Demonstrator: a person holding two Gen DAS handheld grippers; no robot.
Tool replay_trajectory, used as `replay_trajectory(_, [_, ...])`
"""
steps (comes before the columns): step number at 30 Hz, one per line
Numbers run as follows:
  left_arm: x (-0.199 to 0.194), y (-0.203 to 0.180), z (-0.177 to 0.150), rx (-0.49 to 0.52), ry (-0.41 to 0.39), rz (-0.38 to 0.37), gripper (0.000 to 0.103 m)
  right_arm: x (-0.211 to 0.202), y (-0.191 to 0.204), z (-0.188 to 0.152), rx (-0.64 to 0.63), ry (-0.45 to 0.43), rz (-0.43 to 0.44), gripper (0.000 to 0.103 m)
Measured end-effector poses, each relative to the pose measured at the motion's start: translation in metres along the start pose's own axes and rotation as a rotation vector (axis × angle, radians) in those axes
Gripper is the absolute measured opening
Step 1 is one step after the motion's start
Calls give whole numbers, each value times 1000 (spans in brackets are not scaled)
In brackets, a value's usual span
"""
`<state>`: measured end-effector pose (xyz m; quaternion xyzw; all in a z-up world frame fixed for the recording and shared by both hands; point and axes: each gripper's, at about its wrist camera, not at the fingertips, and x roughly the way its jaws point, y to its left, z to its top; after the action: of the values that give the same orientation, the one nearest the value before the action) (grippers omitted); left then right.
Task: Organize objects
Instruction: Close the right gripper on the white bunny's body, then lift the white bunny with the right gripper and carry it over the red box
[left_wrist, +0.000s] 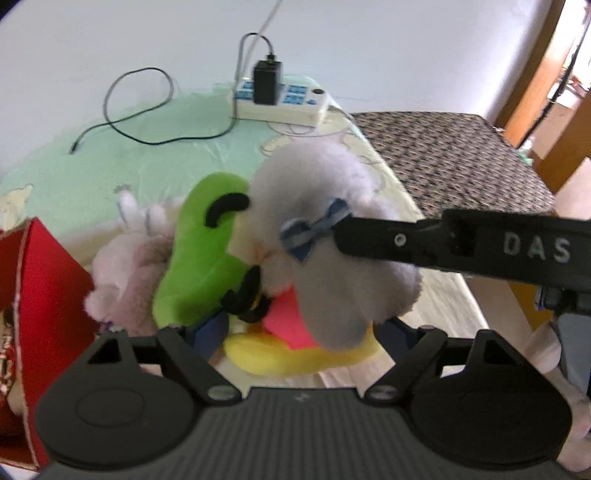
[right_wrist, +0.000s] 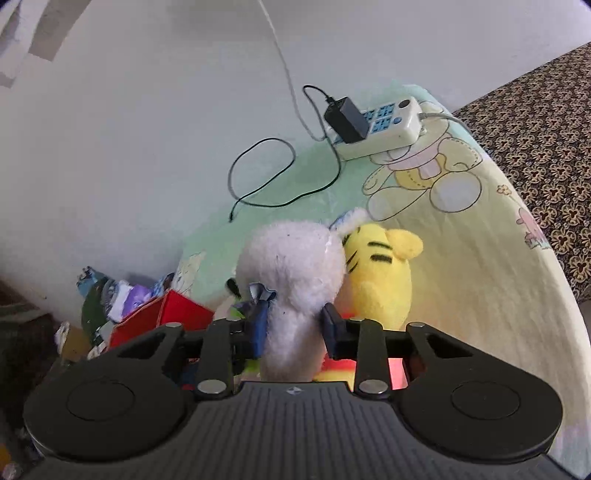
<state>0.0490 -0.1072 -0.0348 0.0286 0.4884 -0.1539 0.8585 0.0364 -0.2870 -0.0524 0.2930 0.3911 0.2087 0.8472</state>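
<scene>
Against a pale wall, on the cartoon-print bed (right_wrist: 480, 258), you are pinching the white plush (right_wrist: 295, 266) in your right gripper (right_wrist: 295, 332) fingers, lifting it from the toy pile; your left gripper (left_wrist: 295, 332) fingers are standing wide, holding nothing.

white fluffy plush (right_wrist: 291, 266) between right fingers, little blue-striped bow (left_wrist: 314, 227) on it. yellow plush (right_wrist: 380, 280) w/ black stripes just right of fingers. lime green plush (left_wrist: 199, 251) w/ black marks ahead of left fingers, pale pink one (left_wrist: 125, 273) left of that. red box (right_wrist: 162, 317). mint/yellow bear-print cloth (right_wrist: 461, 258). brown patterned spread (left_wrist: 454, 155).
</scene>
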Motion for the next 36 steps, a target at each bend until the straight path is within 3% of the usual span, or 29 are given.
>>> replay_trajectory(2, [-1, -5, -3, 20, 3, -7, 83, -4, 1, -4, 0, 3, 3, 32])
replay_trajectory(4, [-3, -10, -7, 36, 12, -40, 72, -8, 2, -9, 2, 9, 7, 32])
replay_trajectory(11, [-16, -24, -25, 109, 7, -79, 63, -25, 3, -27, 17, 15, 8, 32])
replay_trajectory(18, [-39, -37, -45, 203, -53, -66, 57, -41, 14, -45, 12, -2, 51, 32])
replay_trajectory(28, [-83, -12, -63, 227, -147, -66, 56, -46, 57, -63, -31, -49, 107, 32])
replay_trajectory(36, [-129, 56, -79, 187, -231, -22, 56, -7, 122, -75, -77, -52, 198, 32])
